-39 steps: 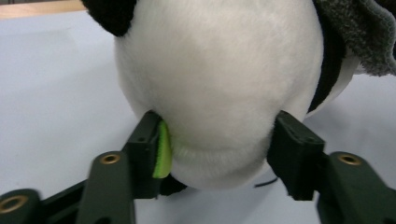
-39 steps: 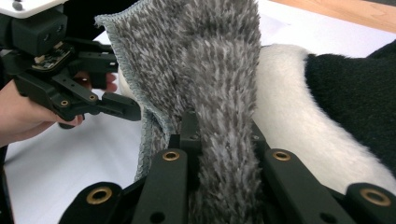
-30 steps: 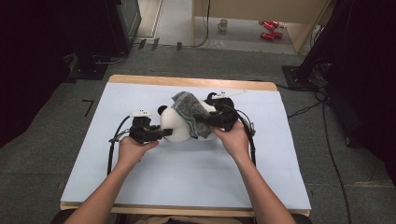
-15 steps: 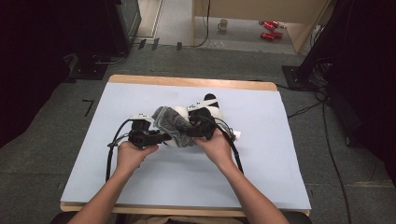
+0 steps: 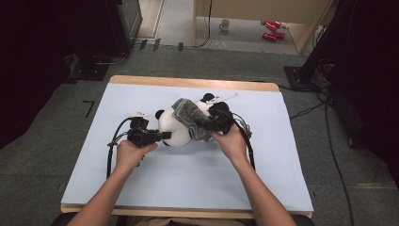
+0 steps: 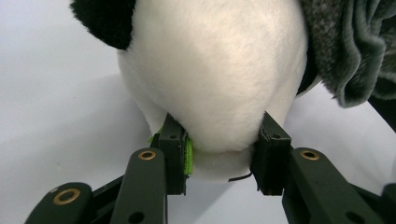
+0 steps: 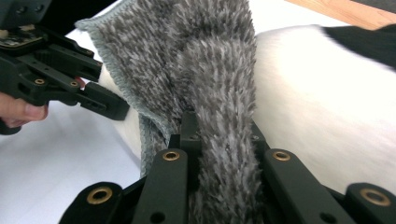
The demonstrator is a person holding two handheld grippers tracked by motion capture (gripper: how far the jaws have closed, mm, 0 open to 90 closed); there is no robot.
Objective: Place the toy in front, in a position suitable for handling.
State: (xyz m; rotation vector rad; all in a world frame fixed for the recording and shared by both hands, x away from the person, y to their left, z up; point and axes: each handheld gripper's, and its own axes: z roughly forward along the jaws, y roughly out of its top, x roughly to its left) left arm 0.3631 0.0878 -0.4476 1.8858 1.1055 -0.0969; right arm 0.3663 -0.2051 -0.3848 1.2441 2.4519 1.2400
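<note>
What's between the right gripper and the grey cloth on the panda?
Nothing visible. The right gripper already has its jaws shut on a fold of the grey cloth, which lies draped over the plush panda.

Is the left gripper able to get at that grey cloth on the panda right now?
Probably not as things stand. The left gripper is clamped on the panda's white head, so it is occupied, and the grey cloth is pinched by the right gripper. It would have to let go first.
</note>
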